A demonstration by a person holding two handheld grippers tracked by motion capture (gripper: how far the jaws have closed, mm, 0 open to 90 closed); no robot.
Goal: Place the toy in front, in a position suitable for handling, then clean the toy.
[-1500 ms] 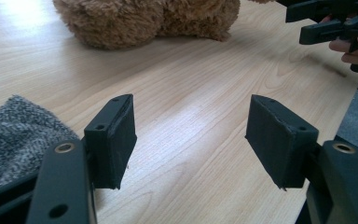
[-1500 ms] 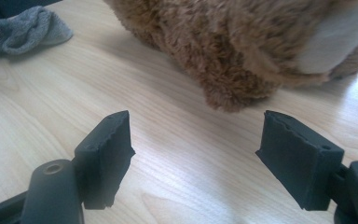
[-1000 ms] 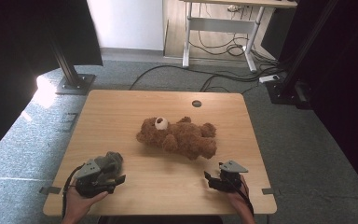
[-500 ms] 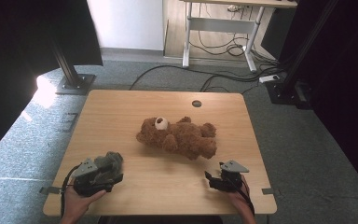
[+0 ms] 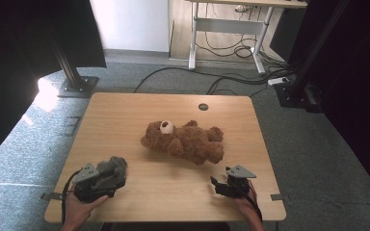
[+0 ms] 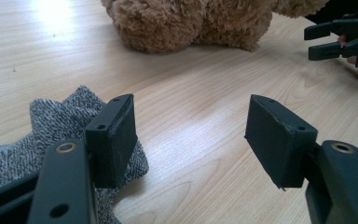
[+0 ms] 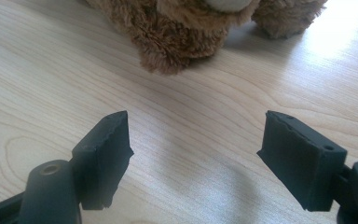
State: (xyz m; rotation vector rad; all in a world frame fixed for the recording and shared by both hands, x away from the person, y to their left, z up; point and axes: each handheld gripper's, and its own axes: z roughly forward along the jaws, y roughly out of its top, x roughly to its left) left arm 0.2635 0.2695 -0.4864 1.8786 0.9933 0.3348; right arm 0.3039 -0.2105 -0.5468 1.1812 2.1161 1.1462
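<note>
Both tongs low (jaws wide), facing teddy

No writing, label, brand mark, number or sign can be read anywhere here. The worktop shows only bare wood grain, and the bear carries no legible tag. The black surfaces of the left tool and the right tool bear no letters or figures either.
</note>
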